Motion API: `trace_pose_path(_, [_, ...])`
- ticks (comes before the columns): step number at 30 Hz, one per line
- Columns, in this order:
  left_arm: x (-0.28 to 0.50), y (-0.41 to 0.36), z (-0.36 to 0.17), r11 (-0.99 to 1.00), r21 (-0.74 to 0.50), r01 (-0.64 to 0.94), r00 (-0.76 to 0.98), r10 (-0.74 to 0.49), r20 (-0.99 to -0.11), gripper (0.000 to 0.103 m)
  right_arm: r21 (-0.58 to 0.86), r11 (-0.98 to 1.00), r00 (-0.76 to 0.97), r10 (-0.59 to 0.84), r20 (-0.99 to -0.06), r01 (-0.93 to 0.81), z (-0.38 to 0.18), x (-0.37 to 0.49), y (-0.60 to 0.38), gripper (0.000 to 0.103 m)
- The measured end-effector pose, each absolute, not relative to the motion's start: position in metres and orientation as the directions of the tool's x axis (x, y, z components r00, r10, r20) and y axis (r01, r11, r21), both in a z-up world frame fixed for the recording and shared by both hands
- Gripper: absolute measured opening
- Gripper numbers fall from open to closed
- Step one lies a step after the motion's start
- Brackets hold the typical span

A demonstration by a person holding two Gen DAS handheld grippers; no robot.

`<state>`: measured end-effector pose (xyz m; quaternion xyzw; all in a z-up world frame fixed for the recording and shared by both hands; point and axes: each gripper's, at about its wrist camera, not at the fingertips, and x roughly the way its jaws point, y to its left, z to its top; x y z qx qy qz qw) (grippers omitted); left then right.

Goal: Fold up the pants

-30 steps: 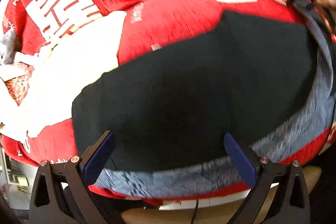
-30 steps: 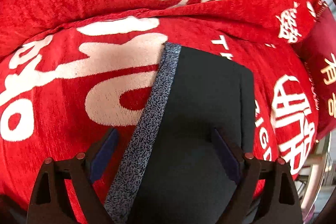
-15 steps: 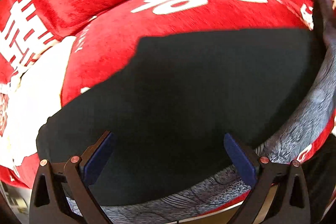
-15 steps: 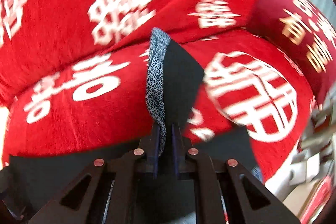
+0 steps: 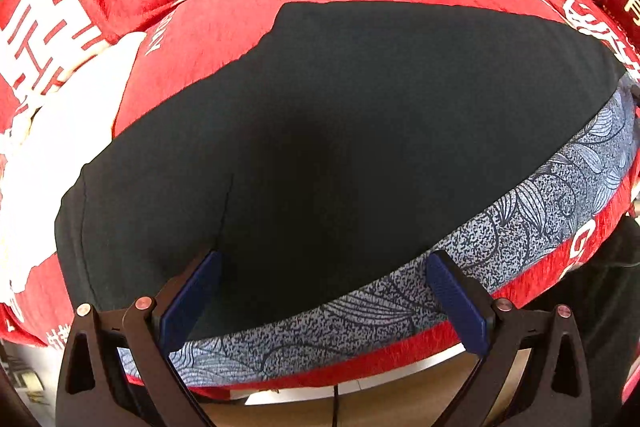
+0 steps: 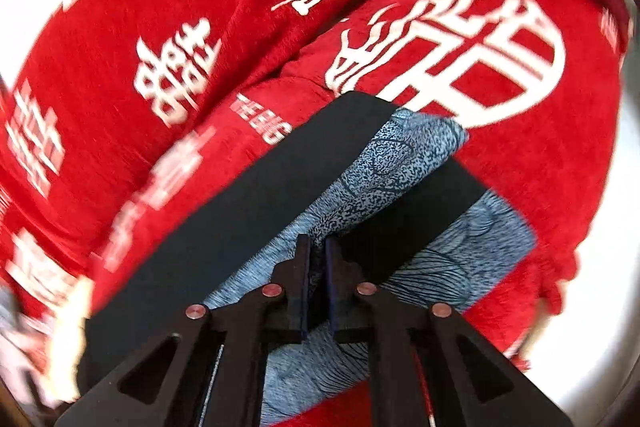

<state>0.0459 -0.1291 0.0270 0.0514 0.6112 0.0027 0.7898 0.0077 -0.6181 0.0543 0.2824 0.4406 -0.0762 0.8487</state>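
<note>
While the black pants [image 5: 340, 131] lie spread across the red sofa cushion [image 5: 224, 27] with its white lettering, the right gripper [image 6: 318, 247] is clenched on the patterned grey-blue waistband [image 6: 400, 163], its jaws having just been closing and then easing a touch, with the band pinched between them and a corner of the garment lifted clear of the cushion. The left gripper [image 5: 320, 267] hovers over the near part of the pants with its blue pads [image 5: 188, 295] spread wide and nothing between them; whether they brush the cloth I cannot quite tell through the lens bulge. A white cloth [image 5: 68, 131] lies beside the pants on the cushion. This fabric looks light, soft and limp, so it will likely sag and crease wherever it is unsupported, and the plush cover probably drags at it. The thicker waistband seems the surest hold; a matching pinch on the band's near end would probably keep the fold edge straight.
</note>
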Motion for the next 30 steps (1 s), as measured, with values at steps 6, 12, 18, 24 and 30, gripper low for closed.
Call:
trace_pose_path(6, [0.045, -0.121, 0.046, 0.994, 0.104, -0.021, 0.301, 0.106, -0.948, 0.103, 0.481, 0.773, 0.639, 0.130, -0.758, 0.413, 0.045, 0.008, -0.635, 0.073])
trace_pose_path(12, [0.067, -0.100, 0.025, 0.990, 0.063, -0.128, 0.227, 0.091, -0.970, 0.103, 0.479, 0.755, 0.613, 0.131, -0.779, 0.447, 0.030, 0.031, -0.651, 0.007])
trace_pose_path(18, [0.071, -0.136, 0.048, 0.999, 0.016, -0.051, 0.300, 0.030, -0.953, 0.103, 0.383, 0.869, 0.728, 0.040, -0.684, 0.312, 0.109, 0.010, -0.616, 0.006])
trace_pose_path(24, [0.074, -0.163, 0.035, 0.999, 0.051, 0.007, 0.258, 0.048, -0.965, 0.103, 0.296, 0.906, 0.725, -0.017, -0.689, 0.303, 0.122, -0.014, -0.610, 0.006])
trace_pose_path(30, [0.067, -0.160, 0.020, 0.997, 0.071, 0.017, 0.231, 0.065, -0.971, 0.103, 0.239, 0.888, 0.584, -0.040, -0.811, 0.393, 0.050, -0.012, -0.633, 0.006])
